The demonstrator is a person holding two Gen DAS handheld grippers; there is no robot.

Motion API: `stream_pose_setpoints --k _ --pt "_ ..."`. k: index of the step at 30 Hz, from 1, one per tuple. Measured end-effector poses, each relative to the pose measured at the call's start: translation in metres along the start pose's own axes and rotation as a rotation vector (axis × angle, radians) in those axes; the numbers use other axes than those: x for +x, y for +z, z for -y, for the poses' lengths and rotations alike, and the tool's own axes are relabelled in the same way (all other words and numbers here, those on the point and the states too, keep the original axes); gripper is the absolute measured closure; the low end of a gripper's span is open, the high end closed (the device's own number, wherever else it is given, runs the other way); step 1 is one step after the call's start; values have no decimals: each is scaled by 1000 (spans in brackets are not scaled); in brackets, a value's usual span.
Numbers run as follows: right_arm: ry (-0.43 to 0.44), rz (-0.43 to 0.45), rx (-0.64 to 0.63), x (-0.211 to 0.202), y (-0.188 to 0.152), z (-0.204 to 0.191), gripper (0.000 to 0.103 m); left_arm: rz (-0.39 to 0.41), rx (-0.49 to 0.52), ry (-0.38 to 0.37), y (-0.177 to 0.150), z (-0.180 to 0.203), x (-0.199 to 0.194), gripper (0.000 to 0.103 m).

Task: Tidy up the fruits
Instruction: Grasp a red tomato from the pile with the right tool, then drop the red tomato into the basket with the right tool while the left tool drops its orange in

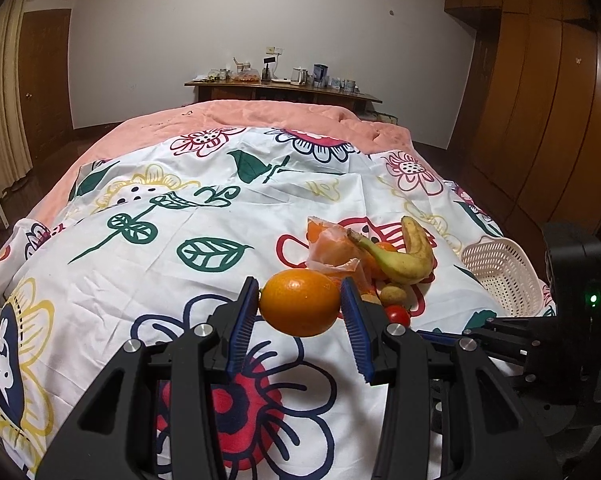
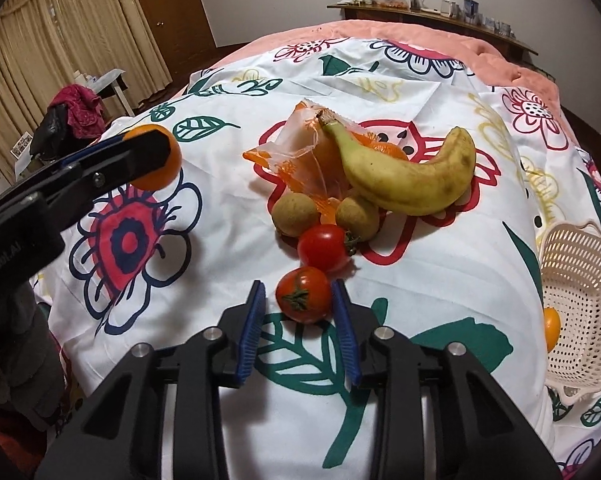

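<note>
My left gripper [image 1: 300,300] is shut on an orange [image 1: 299,303] and holds it just above the floral bed sheet; from the right wrist it shows at the far left [image 2: 152,148]. My right gripper [image 2: 298,296] points down at the sheet, shut on a small red tomato [image 2: 304,294] lying there. Behind it lie a second tomato [image 2: 324,248], two round brownish fruits [image 2: 294,214], a yellow banana [image 2: 412,176] and an orange plastic wrapper [image 2: 296,160] with orange pieces. A cream perforated basket [image 2: 572,240] on the right holds one orange fruit [image 2: 551,328].
Everything lies on a bed with a white flowered sheet [image 1: 180,280] over a pink blanket [image 1: 260,116]. A cluttered wooden sideboard [image 1: 280,88] stands at the far wall and wardrobes [image 1: 540,120] at the right. A small table with clothes [image 2: 80,108] is left of the bed.
</note>
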State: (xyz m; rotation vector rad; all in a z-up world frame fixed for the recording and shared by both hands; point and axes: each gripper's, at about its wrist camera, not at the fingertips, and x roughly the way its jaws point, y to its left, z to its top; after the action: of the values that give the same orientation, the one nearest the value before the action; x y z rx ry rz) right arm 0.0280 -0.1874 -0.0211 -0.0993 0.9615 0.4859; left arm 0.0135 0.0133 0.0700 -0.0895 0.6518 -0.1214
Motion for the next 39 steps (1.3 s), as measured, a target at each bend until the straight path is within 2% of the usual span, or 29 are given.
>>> stream_pose_setpoints --k 6,14,21,27,33,39 --pt "10 28 23 -7 -3 4 75 -2 4 -1 -1 2 1 59" --pt "-16 118 35 -36 -6 9 75 10 26 20 -2 8 -1 59" --pt "-50 198 111 -65 -12 35 75 24 54 28 -1 16 -4 59" --pt "-105 252 203 -85 -21 73 75 17 74 28 -2 24 -2 59" --pt "-200 294 321 -102 -36 124 75 23 97 34 -3 33 -4 59" --pt "-258 298 419 -104 -51 166 75 22 119 36 -3 42 -4 59"
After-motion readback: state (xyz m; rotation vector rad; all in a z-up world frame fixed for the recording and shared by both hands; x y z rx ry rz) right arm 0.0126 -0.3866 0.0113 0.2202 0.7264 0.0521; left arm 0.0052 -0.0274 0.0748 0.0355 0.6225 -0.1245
